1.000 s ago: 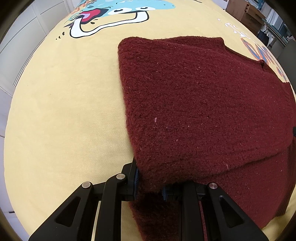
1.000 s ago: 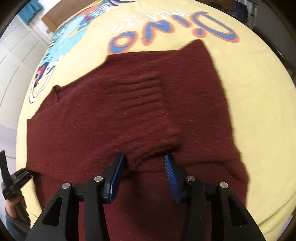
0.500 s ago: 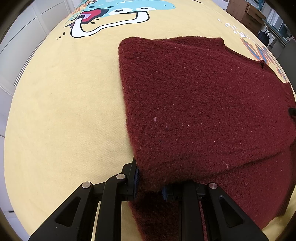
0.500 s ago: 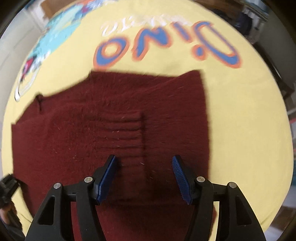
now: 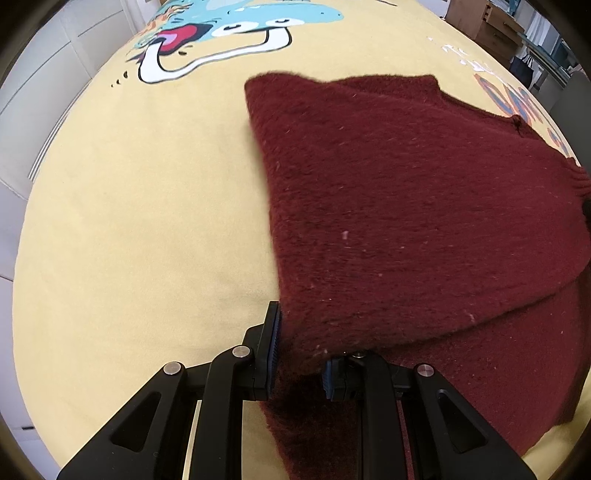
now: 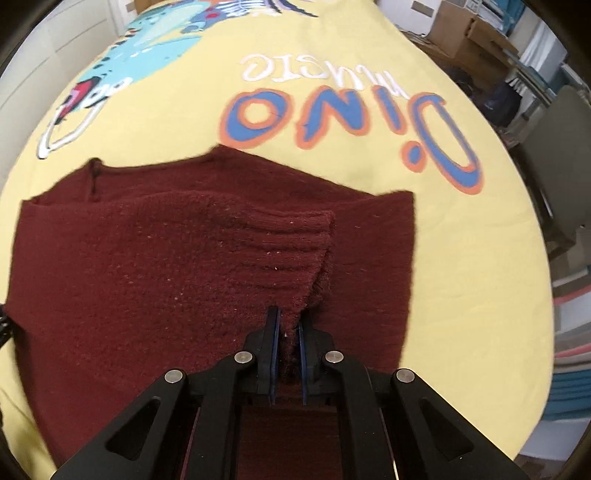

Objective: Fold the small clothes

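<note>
A dark red knitted sweater lies on a yellow printed cloth, part of it folded over itself. My left gripper is shut on the near left corner of the folded layer and holds it a little above the layer below. In the right wrist view the sweater fills the middle. My right gripper is shut on the ribbed edge of the folded layer, which bunches up between the blue pads.
The yellow cloth has a cartoon dinosaur print at the far left and blue-orange lettering beyond the sweater. Cardboard boxes and a grey chair stand past the table's right edge.
My right gripper was open over the sweater; it has now shut on the ribbed edge of the folded layer. My left gripper keeps its hold and has hardly moved.
</note>
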`<move>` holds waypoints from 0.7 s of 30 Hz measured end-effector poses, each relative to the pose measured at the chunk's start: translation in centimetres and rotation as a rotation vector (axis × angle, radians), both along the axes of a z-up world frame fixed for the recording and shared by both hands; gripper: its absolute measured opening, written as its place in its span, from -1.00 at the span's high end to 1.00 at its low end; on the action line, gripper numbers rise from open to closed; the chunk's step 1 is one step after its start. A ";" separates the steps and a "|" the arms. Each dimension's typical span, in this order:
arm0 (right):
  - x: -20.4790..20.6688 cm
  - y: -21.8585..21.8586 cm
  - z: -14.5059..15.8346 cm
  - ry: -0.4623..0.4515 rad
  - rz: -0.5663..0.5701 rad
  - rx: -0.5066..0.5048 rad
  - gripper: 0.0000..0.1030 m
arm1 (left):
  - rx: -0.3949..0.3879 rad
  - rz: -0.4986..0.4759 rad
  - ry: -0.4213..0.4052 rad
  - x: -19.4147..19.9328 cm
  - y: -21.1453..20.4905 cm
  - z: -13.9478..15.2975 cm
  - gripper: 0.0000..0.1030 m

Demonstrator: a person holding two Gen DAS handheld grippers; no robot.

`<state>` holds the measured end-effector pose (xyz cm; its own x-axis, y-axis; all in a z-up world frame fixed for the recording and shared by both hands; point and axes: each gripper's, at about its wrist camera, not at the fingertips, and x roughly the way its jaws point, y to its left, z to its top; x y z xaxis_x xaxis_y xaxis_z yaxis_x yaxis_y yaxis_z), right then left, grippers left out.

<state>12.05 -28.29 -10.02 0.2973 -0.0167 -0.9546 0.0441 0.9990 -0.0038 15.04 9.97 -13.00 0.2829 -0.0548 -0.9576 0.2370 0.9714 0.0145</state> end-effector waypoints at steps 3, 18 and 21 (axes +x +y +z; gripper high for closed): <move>0.4 -0.3 -1.5 0.024 -0.001 0.004 0.84 | -0.004 0.019 0.002 0.2 0.0 -0.4 0.68; -2.6 -0.8 0.7 -0.092 -0.055 -0.011 -0.59 | 0.061 0.026 -0.121 -1.4 -0.1 5.1 -0.98; -3.4 -0.2 2.6 -0.146 -0.046 0.013 -0.69 | 0.026 0.013 -0.164 -1.6 -0.7 7.5 -0.98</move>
<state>8.62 -28.48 -7.38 0.4324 -0.0218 -0.9014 0.0893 0.9958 0.0187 13.44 9.23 -5.49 0.4360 -0.0257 -0.8996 0.2168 0.9732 0.0773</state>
